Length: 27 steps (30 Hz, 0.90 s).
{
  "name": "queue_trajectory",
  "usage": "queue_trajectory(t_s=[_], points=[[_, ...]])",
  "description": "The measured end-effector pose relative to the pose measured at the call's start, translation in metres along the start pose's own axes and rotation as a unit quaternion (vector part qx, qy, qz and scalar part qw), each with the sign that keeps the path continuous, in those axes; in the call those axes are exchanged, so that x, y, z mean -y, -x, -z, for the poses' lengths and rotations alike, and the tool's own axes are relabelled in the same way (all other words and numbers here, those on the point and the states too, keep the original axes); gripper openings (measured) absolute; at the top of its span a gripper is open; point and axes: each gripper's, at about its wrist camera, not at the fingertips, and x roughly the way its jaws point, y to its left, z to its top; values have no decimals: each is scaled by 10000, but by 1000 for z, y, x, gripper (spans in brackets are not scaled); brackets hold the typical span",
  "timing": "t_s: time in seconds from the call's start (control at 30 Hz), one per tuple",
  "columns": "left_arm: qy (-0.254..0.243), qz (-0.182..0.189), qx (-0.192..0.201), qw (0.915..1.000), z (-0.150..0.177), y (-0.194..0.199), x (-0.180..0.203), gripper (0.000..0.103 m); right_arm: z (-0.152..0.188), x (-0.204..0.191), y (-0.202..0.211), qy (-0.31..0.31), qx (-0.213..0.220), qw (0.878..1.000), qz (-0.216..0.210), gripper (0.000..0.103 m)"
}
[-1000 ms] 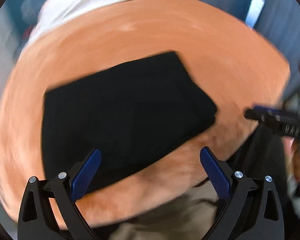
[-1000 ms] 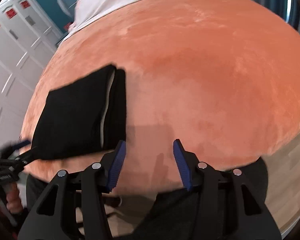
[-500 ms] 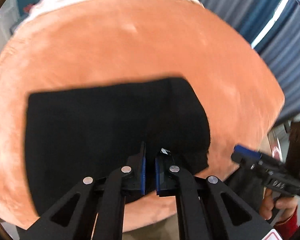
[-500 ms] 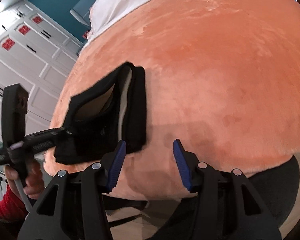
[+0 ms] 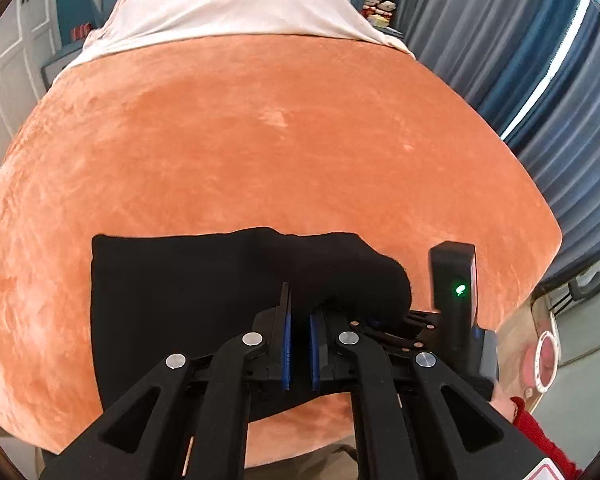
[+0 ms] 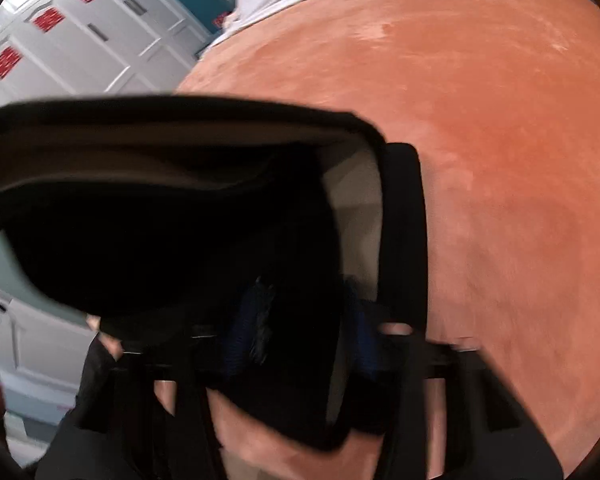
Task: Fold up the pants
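Observation:
The folded black pants (image 5: pixel 188 300) lie on the orange bed cover (image 5: pixel 260 140) near its front edge. My left gripper (image 5: pixel 299 312) is shut on the near right edge of the pants. My right gripper shows beside it in the left wrist view (image 5: pixel 380 322), its fingers reaching into the same lifted corner. In the right wrist view the pants (image 6: pixel 160 220) fill the left half, raised and blurred, with pale lining showing. My right gripper (image 6: pixel 300 320) has cloth between its blue pads (image 6: pixel 244 332), which still stand apart; whether it grips is unclear.
A white sheet (image 5: pixel 228 4) covers the far end of the bed. Blue-grey curtains (image 5: pixel 520 60) hang at the right. White cabinet doors (image 6: pixel 80 40) stand at the left. A person's red sleeve (image 5: pixel 540 436) is at the lower right.
My left gripper has stayed shut on the pants edge and lifted it. My right gripper has moved left into the pants corner, beside my left gripper.

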Motion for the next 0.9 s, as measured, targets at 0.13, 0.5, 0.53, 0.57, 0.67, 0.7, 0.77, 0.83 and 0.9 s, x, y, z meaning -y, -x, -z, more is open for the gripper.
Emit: queue_trajectory(t_s=[0.13,0.5,0.53,0.57,0.67,0.7,0.77,0.83,0.9], points=[[-89,217,-66,9997,6,-1,3,5,1,-14,58,196,640,9977,50,3],[-334,209,-752,9964,52,-75,29,12,16,72,79,-1561,555,9792,-1173,11],[-396,148,-753,9963,52,-73,31,22,18,76,75,-1730,441,9715,-1558,11],[-449,111,-740,9962,52,-69,33,36,18,78,68,-1827,275,9653,-1845,11],[-487,-237,-620,9966,57,-55,31,87,20,69,45,-1743,-217,9678,-1804,11],[-484,-236,-465,9975,59,-46,27,88,21,65,32,-1761,-445,9645,-1919,11],[-496,-212,-439,9976,61,-43,26,88,22,56,14,-1733,-691,9610,-2039,10],[-509,-357,-507,9968,60,-44,22,88,13,37,14,-1316,-642,9779,-1493,0],[-501,-438,-489,9966,58,-43,21,88,-2,21,47,-964,-96,9882,-1186,0]])
